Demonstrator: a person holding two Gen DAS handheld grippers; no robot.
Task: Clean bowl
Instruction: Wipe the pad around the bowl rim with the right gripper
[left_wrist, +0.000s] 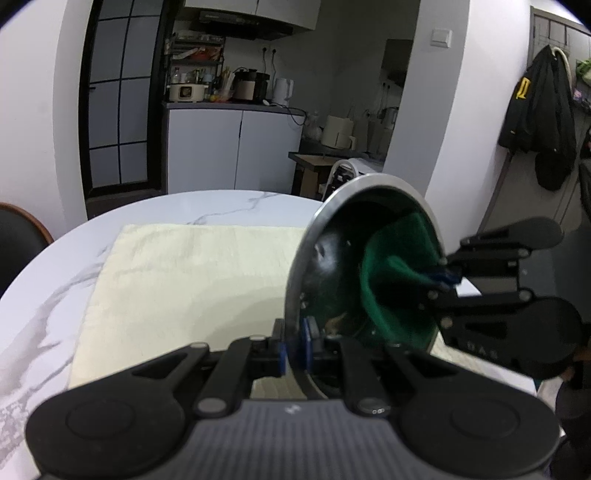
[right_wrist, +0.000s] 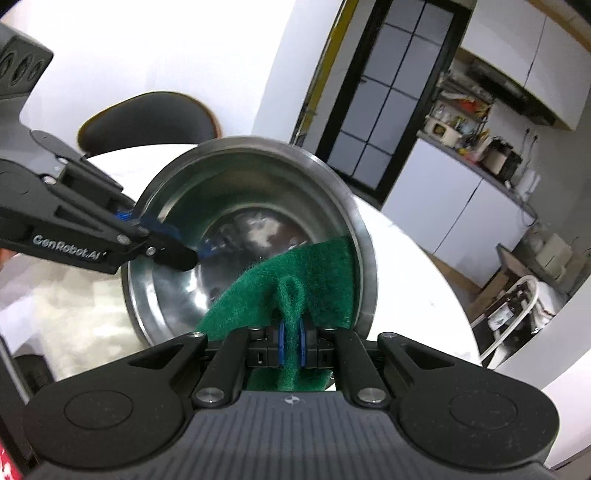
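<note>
1. Steel bowl (right_wrist: 251, 236) is tipped on its side above the marble counter (left_wrist: 55, 295) and a cream cloth mat (left_wrist: 184, 288), its mouth facing my right hand.
2. My left hand-held gripper (left_wrist: 293, 349) is pinched narrow on the bowl's rim, holding it up.
3. My right hand-held gripper (right_wrist: 291, 341) is clamped tight on a folded green scouring pad (right_wrist: 295, 273), which lies inside the bowl against its lower wall.
4. I judge the scrubbing step is under way.
5. Next, I would sweep the pad round the inner wall, pressing gently so the rim does not slip from the left grip.
6. White lettering on the left gripper's finger reads "GenRobot.AI" (right_wrist: 70, 251).
</note>
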